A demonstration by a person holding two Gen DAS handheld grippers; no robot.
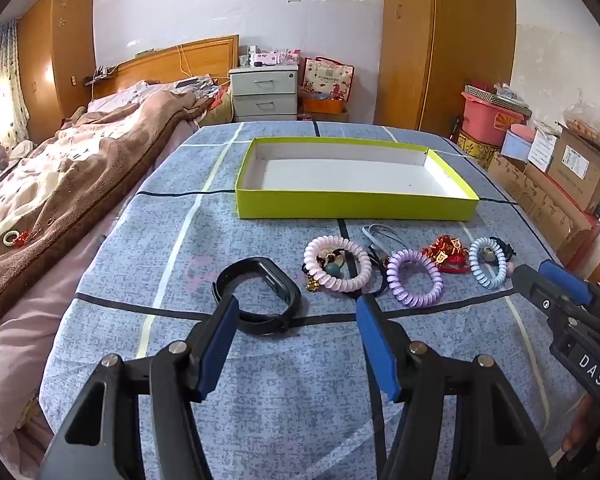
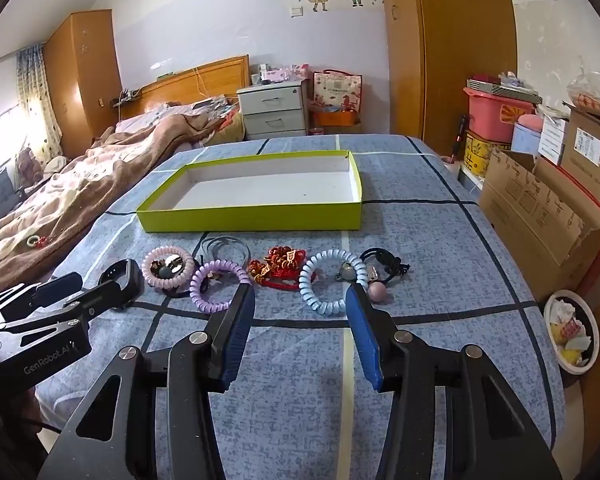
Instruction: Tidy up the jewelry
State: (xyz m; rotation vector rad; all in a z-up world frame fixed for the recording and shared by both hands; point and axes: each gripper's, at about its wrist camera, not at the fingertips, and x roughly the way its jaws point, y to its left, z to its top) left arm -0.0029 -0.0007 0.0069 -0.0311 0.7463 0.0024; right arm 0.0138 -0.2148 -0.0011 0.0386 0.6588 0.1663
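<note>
A shallow yellow-green box with a white inside lies empty on the blue cloth. In front of it lies a row of jewelry: a black wristband, a pink coil tie, a purple coil tie, a red and gold charm, a light blue coil tie and a black tie. My left gripper is open just short of the wristband. My right gripper is open just short of the light blue tie.
A bed with a brown blanket runs along the left. Cardboard boxes and a pink bin stand at the right, with a waste bowl on the floor. A grey drawer unit and wardrobes stand behind.
</note>
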